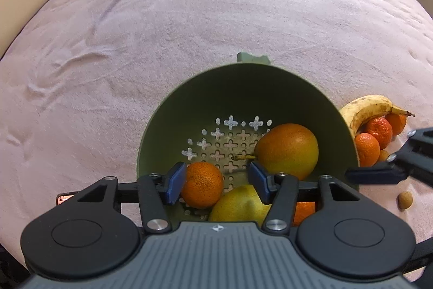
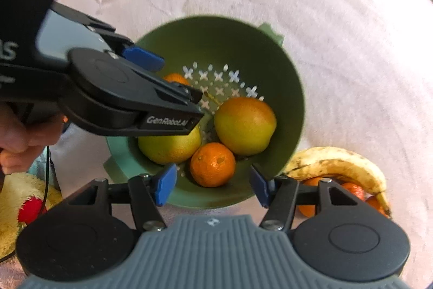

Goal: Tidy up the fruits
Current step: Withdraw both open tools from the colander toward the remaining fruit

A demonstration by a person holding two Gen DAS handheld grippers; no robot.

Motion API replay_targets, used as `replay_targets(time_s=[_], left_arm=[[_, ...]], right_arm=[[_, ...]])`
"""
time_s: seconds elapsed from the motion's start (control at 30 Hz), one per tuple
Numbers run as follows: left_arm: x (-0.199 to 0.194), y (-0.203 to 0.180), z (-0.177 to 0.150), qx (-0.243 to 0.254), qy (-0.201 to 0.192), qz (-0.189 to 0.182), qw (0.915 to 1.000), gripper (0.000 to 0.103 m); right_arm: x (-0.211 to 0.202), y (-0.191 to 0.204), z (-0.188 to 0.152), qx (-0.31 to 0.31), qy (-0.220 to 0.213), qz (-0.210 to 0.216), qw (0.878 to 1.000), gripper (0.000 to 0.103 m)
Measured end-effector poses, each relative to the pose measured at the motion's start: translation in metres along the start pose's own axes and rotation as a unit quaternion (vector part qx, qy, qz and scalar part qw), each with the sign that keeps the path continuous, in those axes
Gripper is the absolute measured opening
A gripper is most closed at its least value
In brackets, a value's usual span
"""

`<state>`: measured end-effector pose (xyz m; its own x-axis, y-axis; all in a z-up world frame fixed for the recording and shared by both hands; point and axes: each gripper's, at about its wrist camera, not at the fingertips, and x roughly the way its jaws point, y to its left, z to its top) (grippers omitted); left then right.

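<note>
Colander [image 2: 284, 88] crowded — blanket [image 2: 338, 31] open.

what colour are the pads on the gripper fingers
Blue pads on black fingers, clearest in the right wrist view.

Green perforated colander [image 2: 270, 64] holding mandarin [image 2: 212, 164], two large yellow-orange citrus [image 2: 245, 125], banana [image 2: 338, 167] just beside it

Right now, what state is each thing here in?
Green colander: upright, holding four fruits.
Banana: outside on the blanket, over loose mandarins.
Left hand-held gripper: open over the colander, gripping nothing.
Right hand-held gripper: open, gripping nothing.
</note>
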<state>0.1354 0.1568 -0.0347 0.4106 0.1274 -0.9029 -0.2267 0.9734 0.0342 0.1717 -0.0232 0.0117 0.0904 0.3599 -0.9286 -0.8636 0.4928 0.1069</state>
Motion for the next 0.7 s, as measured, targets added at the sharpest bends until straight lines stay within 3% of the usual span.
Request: replay_targets(time_s=[0.3, 0.5, 0.7], left_arm=[[-0.034, -0.019, -0.002, 0.035, -0.066, -0.013, 0.9971, 0.065], [-0.058, -0.043, -0.009, 0.067, -0.122, -0.046, 0.9893, 0.065], [-0.07, -0.071, -0.024, 0.091, -0.139, -0.095, 0.9815, 0.065]], right_arm=[[-0.053, -0.012, -0.032, 0.068, -0.1, -0.064, 0.991, 0.065], [-0.074, -0.033, -0.077, 0.164, -0.146, -0.106, 0.97, 0.065], [-0.085, -0.046, -0.121, 0.238, -0.159, -0.146, 0.947, 0.068]])
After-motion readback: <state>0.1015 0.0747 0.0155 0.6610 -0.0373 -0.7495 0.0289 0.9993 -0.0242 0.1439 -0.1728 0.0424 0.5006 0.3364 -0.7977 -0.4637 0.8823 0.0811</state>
